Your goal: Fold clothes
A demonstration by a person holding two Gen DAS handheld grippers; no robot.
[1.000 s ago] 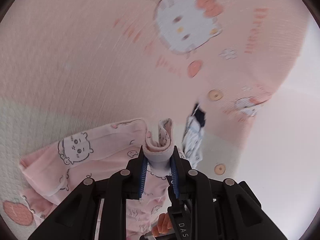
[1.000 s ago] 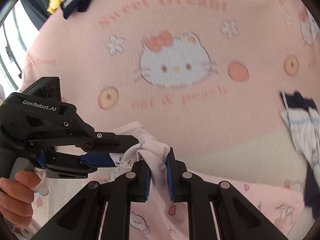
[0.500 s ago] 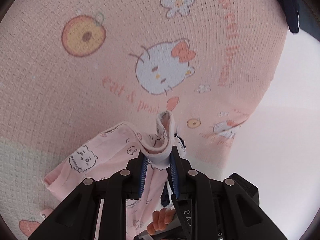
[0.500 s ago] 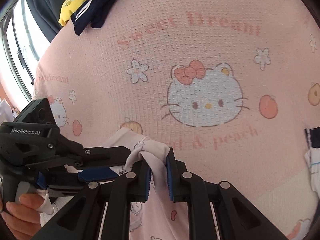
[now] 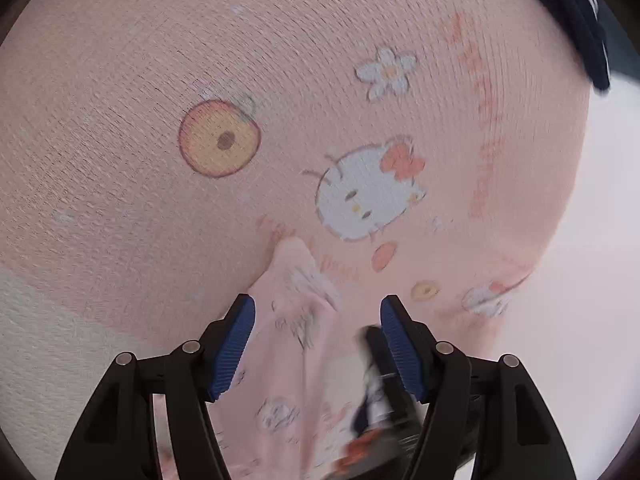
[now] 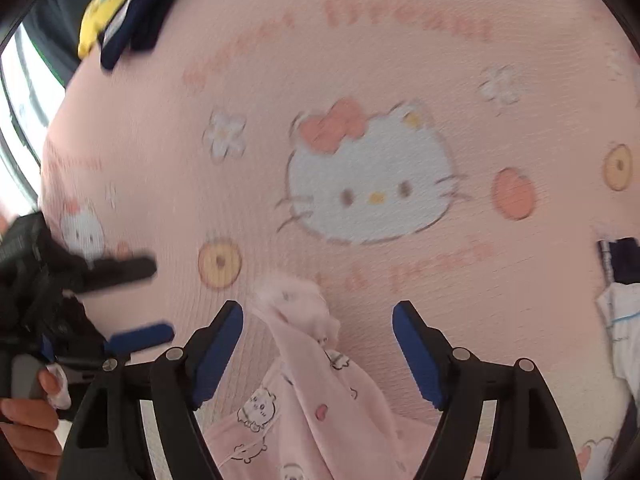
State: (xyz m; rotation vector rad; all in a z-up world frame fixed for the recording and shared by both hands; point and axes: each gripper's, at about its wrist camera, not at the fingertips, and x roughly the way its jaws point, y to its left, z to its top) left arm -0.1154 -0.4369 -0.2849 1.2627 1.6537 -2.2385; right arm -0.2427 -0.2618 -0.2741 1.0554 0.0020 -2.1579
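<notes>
A small pink garment with little bear prints [image 5: 296, 320] lies on a pink waffle blanket printed with a cat face [image 5: 120, 160]. My left gripper [image 5: 317, 306] hangs just above it, its jaws opening. The cloth's bunched tip sits between the blue pads without touching them. In the right wrist view the same garment [image 6: 316, 380] points up between the fingers of my right gripper [image 6: 318, 312]. Those jaws are also opening and stand wide of the cloth. The left gripper [image 6: 162, 299] shows blurred at the left edge, over the blanket [image 6: 400, 60].
A navy garment [image 5: 576, 20] lies at the blanket's far corner, next to something yellow [image 6: 100, 12]. A white and navy garment [image 6: 620, 320] sits at the right edge. A person's hand [image 6: 24, 432] holds the left gripper. A pale surface [image 5: 600, 240] lies beyond the blanket's edge.
Both grippers were shut on the garment's bunched edge; now both have opened and let it go. The cloth has dropped onto the blanket. The left gripper swung across the blanket.
</notes>
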